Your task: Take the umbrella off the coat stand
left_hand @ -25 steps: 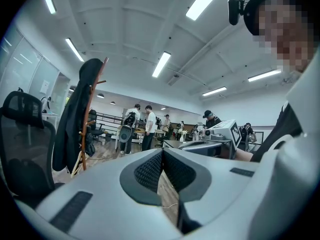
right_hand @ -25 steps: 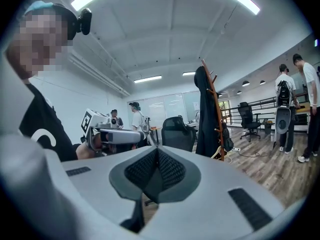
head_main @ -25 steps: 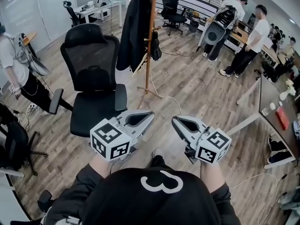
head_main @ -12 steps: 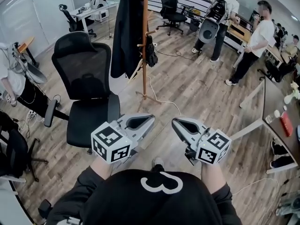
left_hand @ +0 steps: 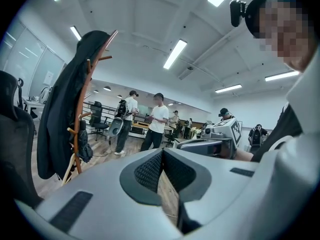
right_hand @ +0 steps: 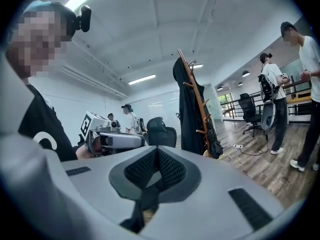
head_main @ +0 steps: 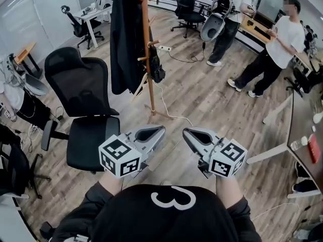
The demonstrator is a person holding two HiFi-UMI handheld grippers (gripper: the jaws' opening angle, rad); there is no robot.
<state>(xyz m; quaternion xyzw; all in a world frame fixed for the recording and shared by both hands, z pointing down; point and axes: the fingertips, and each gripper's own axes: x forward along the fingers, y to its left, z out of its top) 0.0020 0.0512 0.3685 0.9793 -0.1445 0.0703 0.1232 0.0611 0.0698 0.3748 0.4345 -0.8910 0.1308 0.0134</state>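
Note:
A wooden coat stand point(head_main: 147, 49) rises ahead on the plank floor, with a long black coat point(head_main: 123, 39) draped on its left side. A small folded black umbrella point(head_main: 156, 67) hangs from a low peg on its right side. In the left gripper view the umbrella point(left_hand: 85, 152) hangs at the left, in the right gripper view the umbrella point(right_hand: 214, 145) is at centre right. My left gripper point(head_main: 162, 129) and right gripper point(head_main: 184, 131) are held side by side in front of my chest, well short of the stand. Both are shut with nothing in them.
A black office chair point(head_main: 86, 112) stands just left of the stand. A white cable point(head_main: 171, 112) trails from the stand's base across the floor. Two people point(head_main: 272, 49) stand at the back right. A desk edge point(head_main: 303, 130) lies at the right, more desks and chairs at the back.
The coat stand and the black chair have come nearer and slid down and left in the head view. Both grippers stay shut side by side.

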